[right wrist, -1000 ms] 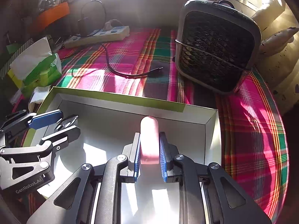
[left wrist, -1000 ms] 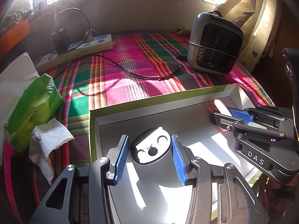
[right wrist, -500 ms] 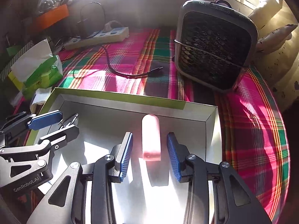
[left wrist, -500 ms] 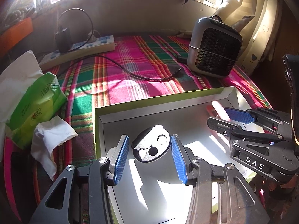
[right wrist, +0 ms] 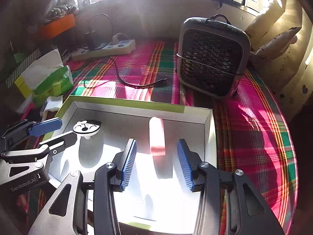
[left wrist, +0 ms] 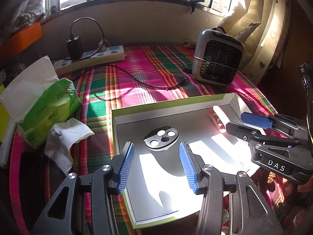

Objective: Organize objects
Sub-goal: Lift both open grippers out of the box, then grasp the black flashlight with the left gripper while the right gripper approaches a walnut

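A shallow white box [left wrist: 176,105] with a green rim lies on the plaid cloth; it also shows in the right wrist view [right wrist: 137,107]. A black-and-white round plug adapter [left wrist: 160,139] stands in its left part, just ahead of my open left gripper [left wrist: 156,167]; it also shows in the right wrist view [right wrist: 87,127]. A pink cylinder [right wrist: 156,136] lies in the box's right part, ahead of my open right gripper [right wrist: 156,163]; it also shows in the left wrist view [left wrist: 220,118]. Both grippers are empty.
A small grey heater [left wrist: 217,58] stands at the back right. A power strip [left wrist: 90,58] with a black charger and cable lies at the back. A green tissue pack [left wrist: 45,111] and crumpled tissue [left wrist: 64,139] lie left of the box. Curtain on the right.
My left gripper let go of the adapter and drew back and up. My right gripper opened, left the pink cylinder lying in the box, and drew back.
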`<state>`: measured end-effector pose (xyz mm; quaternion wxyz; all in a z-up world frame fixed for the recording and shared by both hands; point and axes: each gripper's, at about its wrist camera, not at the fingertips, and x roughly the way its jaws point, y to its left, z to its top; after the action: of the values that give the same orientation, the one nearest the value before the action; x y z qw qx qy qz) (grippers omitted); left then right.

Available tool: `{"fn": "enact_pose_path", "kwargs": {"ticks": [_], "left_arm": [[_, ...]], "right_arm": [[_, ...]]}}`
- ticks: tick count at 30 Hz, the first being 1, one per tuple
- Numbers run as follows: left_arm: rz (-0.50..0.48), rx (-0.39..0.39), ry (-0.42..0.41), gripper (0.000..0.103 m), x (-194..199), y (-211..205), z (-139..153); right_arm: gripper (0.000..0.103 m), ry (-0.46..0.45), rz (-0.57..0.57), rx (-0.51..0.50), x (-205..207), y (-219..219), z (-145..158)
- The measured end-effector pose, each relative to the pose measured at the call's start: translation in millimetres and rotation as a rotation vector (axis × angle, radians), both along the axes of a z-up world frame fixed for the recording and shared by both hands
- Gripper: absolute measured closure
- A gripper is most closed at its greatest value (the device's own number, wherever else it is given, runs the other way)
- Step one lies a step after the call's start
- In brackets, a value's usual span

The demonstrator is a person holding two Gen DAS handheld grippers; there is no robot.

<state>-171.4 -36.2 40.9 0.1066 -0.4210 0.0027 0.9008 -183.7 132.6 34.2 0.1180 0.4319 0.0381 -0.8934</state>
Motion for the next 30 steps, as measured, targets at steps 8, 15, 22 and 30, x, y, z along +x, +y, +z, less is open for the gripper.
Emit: {"fn": "enact_pose_path", "kwargs": {"ticks": [8, 15, 22, 30], "left_arm": [[0.006, 0.018, 0.046, 0.056, 32, -13, 9], [0.009, 0.059, 0.077, 0.056, 66, -29, 13], [-0.006, 0.088, 0.056, 0.056, 90, -39, -1], [-0.058, 0.126, 0.025, 0.056, 105, -36, -16]], "right_arm": [[0.059, 0.056, -0.010, -0.011, 35, 14, 16], [0.059, 0.088, -0.029, -0.020, 63, 28, 23], [0.059, 0.087, -0.060, -0.024, 92, 52, 18], [0.059, 0.059, -0.056, -0.025, 118, 61, 2]]}}
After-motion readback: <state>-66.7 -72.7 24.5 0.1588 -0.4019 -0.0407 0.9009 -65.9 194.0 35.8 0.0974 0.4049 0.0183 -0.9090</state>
